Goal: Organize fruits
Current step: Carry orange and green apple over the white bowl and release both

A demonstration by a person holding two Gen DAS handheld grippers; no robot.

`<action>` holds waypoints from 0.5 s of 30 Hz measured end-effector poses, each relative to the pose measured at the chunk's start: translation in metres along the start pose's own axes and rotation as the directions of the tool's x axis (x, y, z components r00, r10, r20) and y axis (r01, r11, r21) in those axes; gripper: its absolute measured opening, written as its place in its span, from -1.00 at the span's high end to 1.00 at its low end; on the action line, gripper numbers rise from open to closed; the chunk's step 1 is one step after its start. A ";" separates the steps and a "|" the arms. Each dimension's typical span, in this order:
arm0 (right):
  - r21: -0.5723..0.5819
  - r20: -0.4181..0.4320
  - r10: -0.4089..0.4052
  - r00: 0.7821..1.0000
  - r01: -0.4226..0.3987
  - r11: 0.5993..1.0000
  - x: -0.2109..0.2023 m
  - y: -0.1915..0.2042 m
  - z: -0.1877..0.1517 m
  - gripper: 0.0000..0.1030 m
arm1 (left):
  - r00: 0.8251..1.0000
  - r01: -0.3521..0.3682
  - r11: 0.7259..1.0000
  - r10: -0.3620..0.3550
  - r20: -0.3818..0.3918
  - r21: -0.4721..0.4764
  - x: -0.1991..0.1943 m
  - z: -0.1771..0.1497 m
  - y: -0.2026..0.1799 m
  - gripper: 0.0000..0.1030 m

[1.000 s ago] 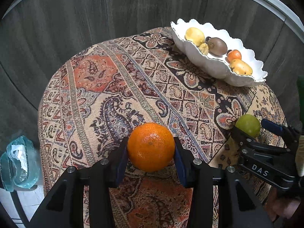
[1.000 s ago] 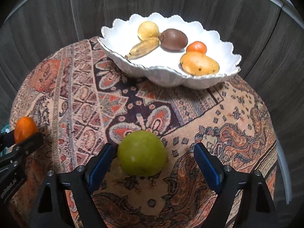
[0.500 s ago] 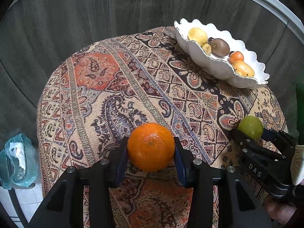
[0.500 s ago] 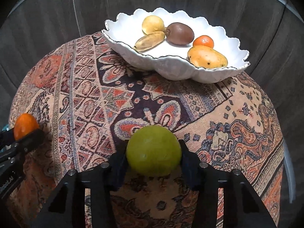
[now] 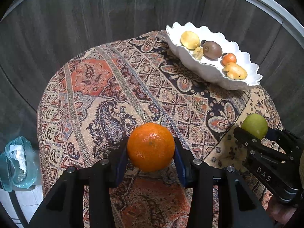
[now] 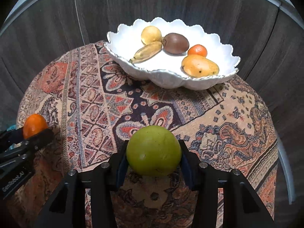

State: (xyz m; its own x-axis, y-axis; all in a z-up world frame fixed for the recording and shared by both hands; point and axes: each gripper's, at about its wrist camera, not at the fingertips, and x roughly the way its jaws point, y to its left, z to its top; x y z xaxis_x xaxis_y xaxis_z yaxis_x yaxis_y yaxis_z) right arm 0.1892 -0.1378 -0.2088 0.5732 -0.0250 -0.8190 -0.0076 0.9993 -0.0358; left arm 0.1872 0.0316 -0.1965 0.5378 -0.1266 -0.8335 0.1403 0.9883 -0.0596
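A crumpled blue plastic bag [image 5: 17,163] lies on the floor left of the round table, whose woven paisley cloth [image 5: 114,87] is rust, cream and navy. The left gripper [image 5: 151,152] pinches a dimpled, glossy orange [image 5: 151,147] above the cloth's near edge. To its right, the right gripper [image 6: 153,157] clamps a smooth round green fruit [image 6: 153,150]. Beyond both, a scalloped white bowl [image 6: 218,43] holds five fruits. Grey wood-grain panels [image 6: 171,1] stand behind.
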 end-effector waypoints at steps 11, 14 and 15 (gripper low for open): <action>0.012 0.051 0.007 0.999 -0.008 1.000 -0.030 -0.021 0.012 0.05 | 1.000 0.009 1.000 -0.010 0.020 0.023 -0.018 0.020 -0.025 0.16; 0.020 0.067 0.005 0.998 -0.007 1.000 -0.038 -0.030 0.017 0.05 | 1.000 0.012 0.999 -0.013 0.028 0.037 -0.023 0.028 -0.036 0.16; 0.023 0.073 0.004 0.997 -0.006 1.000 -0.041 -0.034 0.019 0.05 | 0.999 0.015 0.999 -0.017 0.032 0.045 -0.025 0.032 -0.041 0.16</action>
State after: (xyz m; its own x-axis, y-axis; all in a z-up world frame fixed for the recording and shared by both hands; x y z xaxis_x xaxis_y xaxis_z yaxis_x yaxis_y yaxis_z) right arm 0.1819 -0.1703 -0.1630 0.6313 -0.0187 -0.7753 0.0077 0.9998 -0.0179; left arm 0.1944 -0.0086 -0.1560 0.5617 -0.1459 -0.8144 0.1858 0.9814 -0.0476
